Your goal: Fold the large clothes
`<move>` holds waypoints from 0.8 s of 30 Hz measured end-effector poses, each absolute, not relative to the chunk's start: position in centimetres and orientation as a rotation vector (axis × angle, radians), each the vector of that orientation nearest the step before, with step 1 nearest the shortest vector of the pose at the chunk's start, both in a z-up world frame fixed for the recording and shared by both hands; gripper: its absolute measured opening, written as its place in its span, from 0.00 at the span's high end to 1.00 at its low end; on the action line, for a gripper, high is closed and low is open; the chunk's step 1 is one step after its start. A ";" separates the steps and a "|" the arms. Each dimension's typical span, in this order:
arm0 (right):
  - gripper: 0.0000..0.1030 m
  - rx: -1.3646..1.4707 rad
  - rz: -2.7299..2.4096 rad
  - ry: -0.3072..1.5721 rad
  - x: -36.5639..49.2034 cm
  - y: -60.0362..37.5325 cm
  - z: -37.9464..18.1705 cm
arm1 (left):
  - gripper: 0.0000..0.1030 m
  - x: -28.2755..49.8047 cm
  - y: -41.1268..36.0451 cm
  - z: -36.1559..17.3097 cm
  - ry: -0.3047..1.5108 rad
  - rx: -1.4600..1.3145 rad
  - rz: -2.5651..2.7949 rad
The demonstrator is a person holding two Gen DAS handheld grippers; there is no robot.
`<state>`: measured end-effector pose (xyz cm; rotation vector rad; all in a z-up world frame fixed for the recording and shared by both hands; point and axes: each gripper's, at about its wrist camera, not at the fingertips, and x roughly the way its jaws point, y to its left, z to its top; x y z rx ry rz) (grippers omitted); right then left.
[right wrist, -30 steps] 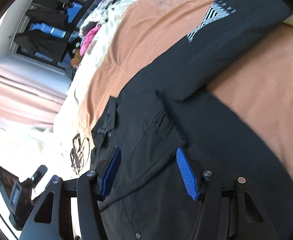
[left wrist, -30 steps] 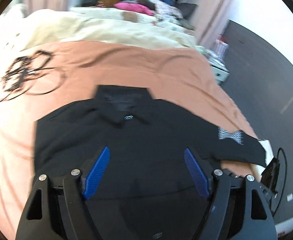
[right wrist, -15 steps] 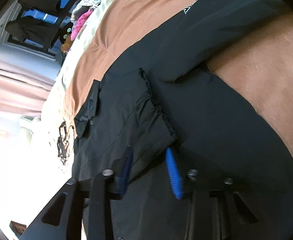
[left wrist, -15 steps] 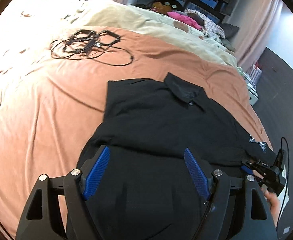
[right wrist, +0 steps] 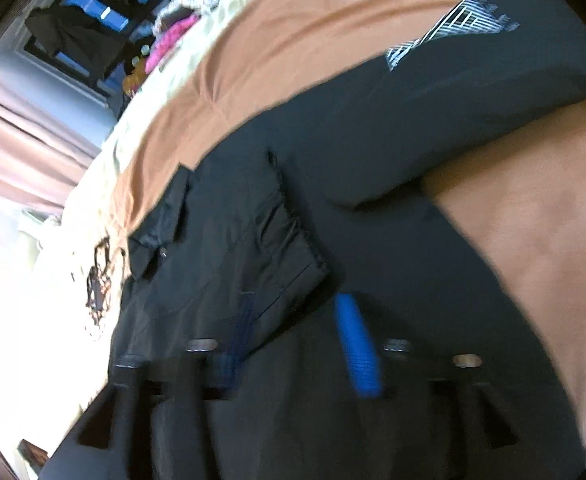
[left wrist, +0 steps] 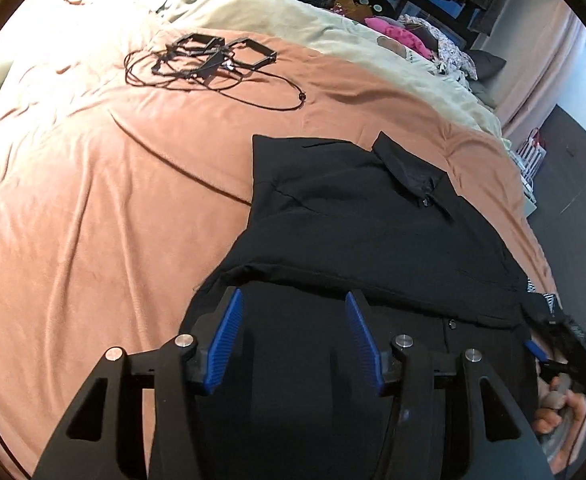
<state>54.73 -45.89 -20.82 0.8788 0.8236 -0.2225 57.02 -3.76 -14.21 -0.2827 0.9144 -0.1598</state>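
My left gripper (left wrist: 293, 340) hangs with fingers spread over the black shirt (left wrist: 353, 220) on the bed (left wrist: 93, 220). My right gripper (right wrist: 297, 340) looks spread too (blurred), one finger hidden under the folded sleeve (right wrist: 253, 248), which may snag and undo the fold.

Bare brown bedspread (left wrist: 93, 208) fills the frame's left, open to pass; tangled black cables (left wrist: 209, 60) obstruct the upper left.

Black collared shirt (left wrist: 357, 216) flat on the bedspread, one sleeve apparently folded across its front, white-patterned sleeve outstretched.
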 end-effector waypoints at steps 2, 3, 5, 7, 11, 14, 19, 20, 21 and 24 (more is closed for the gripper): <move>0.35 0.880 -0.241 0.781 53.2 -46.5 -19.6 | 0.48 56.7 -3.5 -14.0 0.906 -0.284 -0.162; 0.35 0.885 -0.246 0.765 52.3 -47.1 -18.9 | 0.48 56.6 -3.4 -13.9 0.904 -0.285 -0.161; 0.36 0.848 -0.260 0.755 51.1 -48.1 -17.7 | 0.48 56.5 -3.1 -13.8 0.906 -0.287 -0.161; 0.36 0.814 -0.283 0.756 50.0 -49.3 -16.7 | 0.48 56.5 -3.0 -13.8 0.902 -0.280 -0.157; 0.36 0.791 -0.352 0.740 47.2 -53.5 -14.9 | 0.48 56.4 -2.5 -13.7 0.895 -0.285 -0.150; 0.36 0.769 -0.414 0.723 45.1 -56.7 -13.8 | 0.48 56.4 -2.3 -13.8 0.899 -0.291 -0.137; 0.37 0.764 -0.519 0.693 41.4 -62.5 -12.9 | 0.48 56.4 -2.2 -14.1 0.903 -0.275 -0.105; 0.40 0.765 -0.535 0.690 40.9 -63.4 -12.8 | 0.48 56.4 -2.1 -14.2 0.906 -0.275 -0.095; 0.41 0.767 -0.550 0.688 40.4 -64.1 -12.9 | 0.48 56.4 -2.0 -14.4 0.910 -0.274 -0.088; 0.42 0.784 -0.592 0.677 39.5 -66.2 -13.3 | 0.47 56.5 -1.9 -14.8 0.918 -0.277 -0.069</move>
